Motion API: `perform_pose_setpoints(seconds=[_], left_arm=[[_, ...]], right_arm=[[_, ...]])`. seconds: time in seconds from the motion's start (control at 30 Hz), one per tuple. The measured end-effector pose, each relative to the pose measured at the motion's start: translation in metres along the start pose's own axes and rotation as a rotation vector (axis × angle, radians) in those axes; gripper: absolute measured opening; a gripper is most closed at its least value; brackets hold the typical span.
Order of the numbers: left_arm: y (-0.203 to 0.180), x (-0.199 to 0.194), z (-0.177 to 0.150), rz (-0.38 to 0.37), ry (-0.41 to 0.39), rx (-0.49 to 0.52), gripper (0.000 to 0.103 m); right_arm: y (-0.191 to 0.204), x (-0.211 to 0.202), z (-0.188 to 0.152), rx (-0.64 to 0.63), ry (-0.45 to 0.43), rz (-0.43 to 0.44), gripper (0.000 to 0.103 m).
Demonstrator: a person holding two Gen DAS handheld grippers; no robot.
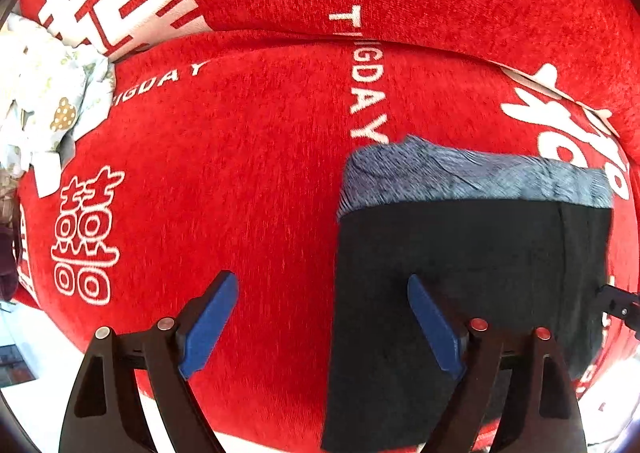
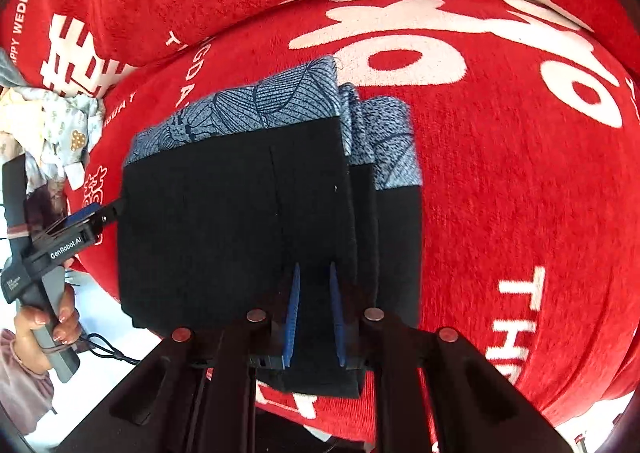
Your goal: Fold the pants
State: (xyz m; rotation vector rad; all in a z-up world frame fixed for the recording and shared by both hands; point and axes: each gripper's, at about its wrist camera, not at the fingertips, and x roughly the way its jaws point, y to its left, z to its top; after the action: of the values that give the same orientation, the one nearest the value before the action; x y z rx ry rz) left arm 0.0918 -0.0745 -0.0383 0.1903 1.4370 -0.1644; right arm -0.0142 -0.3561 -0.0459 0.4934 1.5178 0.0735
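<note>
Pants (image 2: 240, 213), one pair, black with a blue patterned band, lie folded in a stack on the red cover (image 2: 500, 173), centre of the right wrist view. Left gripper (image 1: 320, 325) is released, jaws wide, nothing between them; one finger hangs over the cover, the other over the pants' left edge. Right gripper (image 2: 314, 313) is clenched on the near edge of the folded layers. Step looks like the last fold or a tidy-up. Next move: let go on the right, or lift the stack away. One crumpled pale cloth (image 1: 44, 93) upper left.
</note>
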Motion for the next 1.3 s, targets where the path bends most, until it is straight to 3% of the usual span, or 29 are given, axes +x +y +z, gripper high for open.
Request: perform_pose_setpoints(seconds=[0.2, 0.27, 0.33, 0.5, 0.67, 0.73, 0.87, 1.03, 1.3], left_arm=[[-0.013, -0.030, -0.021, -0.032, 0.019, 0.027, 0.089], [-0.018, -0.037, -0.029, -0.043, 0.042, 0.040, 0.103], [-0.023, -0.041, -0.035, -0.053, 0.054, 0.050, 0.103], [-0.035, -0.057, -0.049, -0.074, 0.079, 0.071, 0.103], [-0.041, -0.079, -0.054, -0.048, 0.063, 0.091, 0.103], [-0.040, -0.086, -0.054, -0.038, 0.062, 0.086, 0.103], [-0.036, -0.097, -0.053, -0.023, 0.059, 0.079, 0.103], [-0.036, -0.108, -0.052, 0.020, 0.051, 0.106, 0.103], [-0.033, -0.128, -0.049, 0.013, 0.030, 0.107, 0.103]], right_arm=[[0.004, -0.019, -0.018, 0.060, 0.022, -0.009, 0.038], [0.011, -0.027, -0.025, 0.057, 0.024, -0.020, 0.043], [0.018, -0.034, -0.033, 0.050, 0.025, -0.027, 0.049], [0.039, -0.052, -0.045, 0.040, 0.007, -0.054, 0.079], [0.057, -0.073, -0.051, 0.028, -0.031, -0.089, 0.090], [0.064, -0.082, -0.053, 0.021, -0.051, -0.117, 0.103], [0.074, -0.095, -0.051, 0.002, -0.079, -0.178, 0.103], [0.079, -0.101, -0.055, 0.021, -0.054, -0.206, 0.103], [0.092, -0.112, -0.057, 0.012, -0.059, -0.249, 0.103]])
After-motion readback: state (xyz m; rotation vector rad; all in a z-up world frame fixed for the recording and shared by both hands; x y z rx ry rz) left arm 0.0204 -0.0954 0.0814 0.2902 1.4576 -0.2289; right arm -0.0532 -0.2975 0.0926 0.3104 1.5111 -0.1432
